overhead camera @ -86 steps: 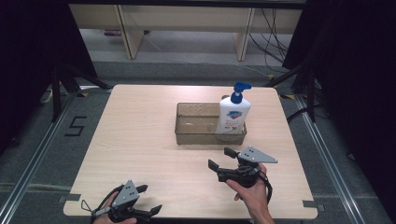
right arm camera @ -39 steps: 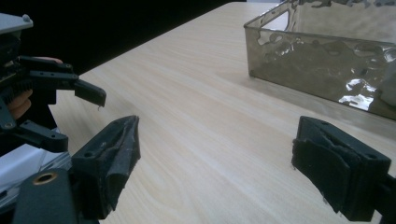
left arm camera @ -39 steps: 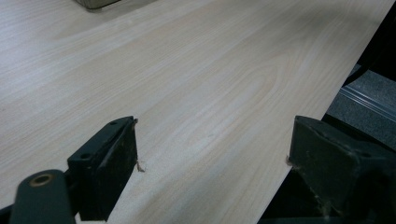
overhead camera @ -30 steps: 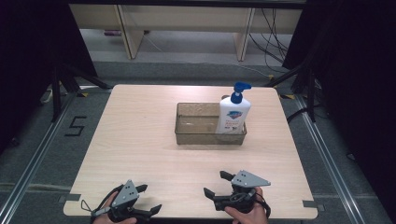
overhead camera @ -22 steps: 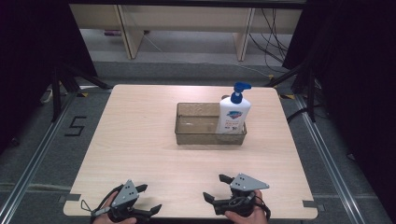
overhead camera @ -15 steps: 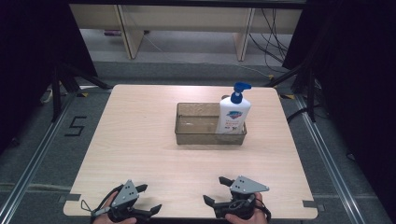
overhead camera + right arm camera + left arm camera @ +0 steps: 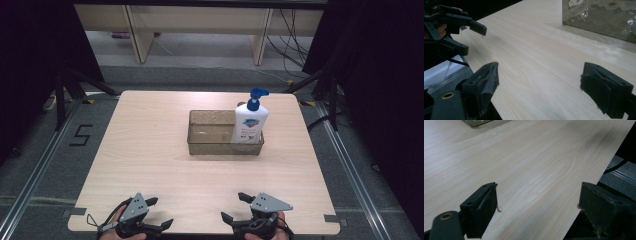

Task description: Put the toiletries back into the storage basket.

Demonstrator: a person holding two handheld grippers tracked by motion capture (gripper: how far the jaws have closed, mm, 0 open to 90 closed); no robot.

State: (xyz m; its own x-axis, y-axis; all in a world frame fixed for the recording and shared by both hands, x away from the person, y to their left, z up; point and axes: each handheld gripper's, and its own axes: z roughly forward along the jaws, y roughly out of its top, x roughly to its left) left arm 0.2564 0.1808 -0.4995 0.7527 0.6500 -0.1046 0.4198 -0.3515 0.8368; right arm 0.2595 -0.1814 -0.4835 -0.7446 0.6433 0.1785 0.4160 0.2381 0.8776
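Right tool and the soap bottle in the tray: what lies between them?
Bare tabletop, as the high view shows. The right tool sits open at the near edge; the soap bottle stands in the clear tray.

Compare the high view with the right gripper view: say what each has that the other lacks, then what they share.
High view alone: the white soap bottle with its blue pump, standing upright at the right end of the clear bin, and the whole table with the floor around it.

Right gripper view alone: a close look along the right gripper, its jaws wide apart with nothing between them.

Shared: the tabletop, the bin wall, and the left gripper, open.
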